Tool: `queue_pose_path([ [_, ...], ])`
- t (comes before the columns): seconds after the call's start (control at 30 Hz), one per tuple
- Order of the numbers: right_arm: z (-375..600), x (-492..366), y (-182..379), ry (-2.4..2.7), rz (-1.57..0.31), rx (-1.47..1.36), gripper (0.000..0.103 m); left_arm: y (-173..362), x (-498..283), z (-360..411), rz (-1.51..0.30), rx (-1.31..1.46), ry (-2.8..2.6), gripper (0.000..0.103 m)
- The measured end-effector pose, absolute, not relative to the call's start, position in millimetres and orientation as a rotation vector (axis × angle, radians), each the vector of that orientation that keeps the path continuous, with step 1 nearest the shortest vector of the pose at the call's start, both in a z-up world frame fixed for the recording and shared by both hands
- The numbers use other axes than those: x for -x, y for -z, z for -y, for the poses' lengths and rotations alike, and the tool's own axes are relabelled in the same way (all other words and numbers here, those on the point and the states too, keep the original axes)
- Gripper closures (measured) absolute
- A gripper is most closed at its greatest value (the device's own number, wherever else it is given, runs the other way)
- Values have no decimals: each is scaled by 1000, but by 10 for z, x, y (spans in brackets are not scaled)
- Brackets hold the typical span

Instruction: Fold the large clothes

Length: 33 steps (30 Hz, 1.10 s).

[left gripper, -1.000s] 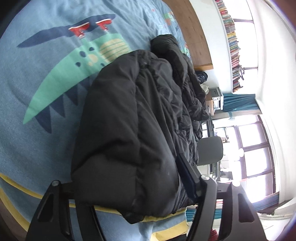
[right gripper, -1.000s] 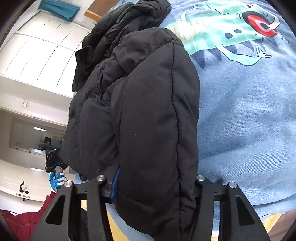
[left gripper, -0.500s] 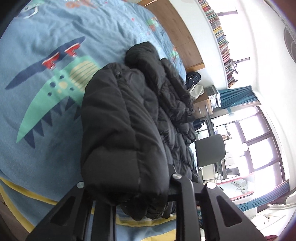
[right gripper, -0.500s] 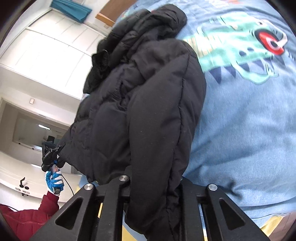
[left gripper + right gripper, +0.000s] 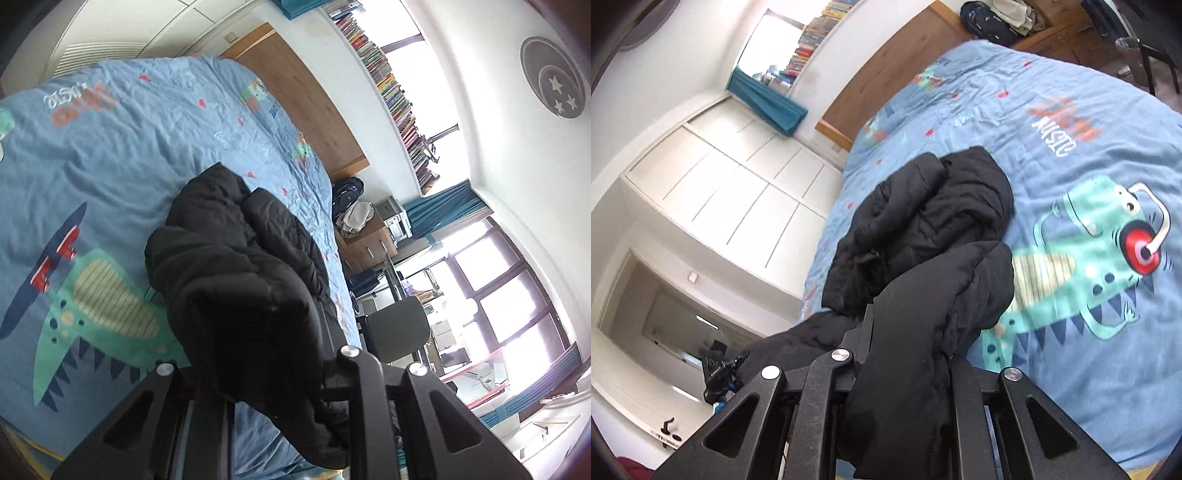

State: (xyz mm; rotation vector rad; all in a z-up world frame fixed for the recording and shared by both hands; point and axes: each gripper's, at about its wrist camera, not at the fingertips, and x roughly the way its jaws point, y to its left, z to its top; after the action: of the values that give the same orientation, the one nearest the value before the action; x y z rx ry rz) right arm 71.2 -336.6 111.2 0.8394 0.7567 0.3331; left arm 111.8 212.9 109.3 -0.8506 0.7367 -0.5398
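A black puffer jacket (image 5: 236,258) lies on a blue dinosaur-print bed cover (image 5: 92,147). My left gripper (image 5: 258,373) is shut on the jacket's near edge and holds that end raised off the bed. In the right wrist view the jacket (image 5: 923,229) lies bunched, its near end lifted. My right gripper (image 5: 905,373) is shut on that lifted end. The far part of the jacket rests on the bed cover (image 5: 1071,147). The other gripper (image 5: 716,369) shows at the lower left of the right wrist view.
A wooden headboard (image 5: 303,96) stands at the bed's far end. A dresser with a bag and clothes (image 5: 362,229), a chair (image 5: 399,328) and windows are to the right of the bed. White wardrobe doors (image 5: 731,177) line the other side.
Both grippers have closed on the jacket's near edge and lifted it up and back. The views have tilted up, showing more of the bed and room.
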Motion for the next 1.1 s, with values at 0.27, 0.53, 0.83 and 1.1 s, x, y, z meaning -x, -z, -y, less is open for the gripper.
queue_pose_path([
  [0.27, 3693, -1656, -1415, -184, -705, -933, 90, -1695, -2208, -2021, -677, 838, 494, 85],
  [0.53, 3878, -2885, -1116, -14, -753, -1021, 90, -1551, -3653, -1781, -729, 847, 364, 85],
  [0.83, 3973, -3948, -244, 148, -874, -1117, 87, -502, -5031, -1363, -885, 823, 235, 84],
  [1.1, 3909, -4314, 265, 166, -971, -1099, 86, 195, -5398, -1179, -1000, 879, 184, 66],
])
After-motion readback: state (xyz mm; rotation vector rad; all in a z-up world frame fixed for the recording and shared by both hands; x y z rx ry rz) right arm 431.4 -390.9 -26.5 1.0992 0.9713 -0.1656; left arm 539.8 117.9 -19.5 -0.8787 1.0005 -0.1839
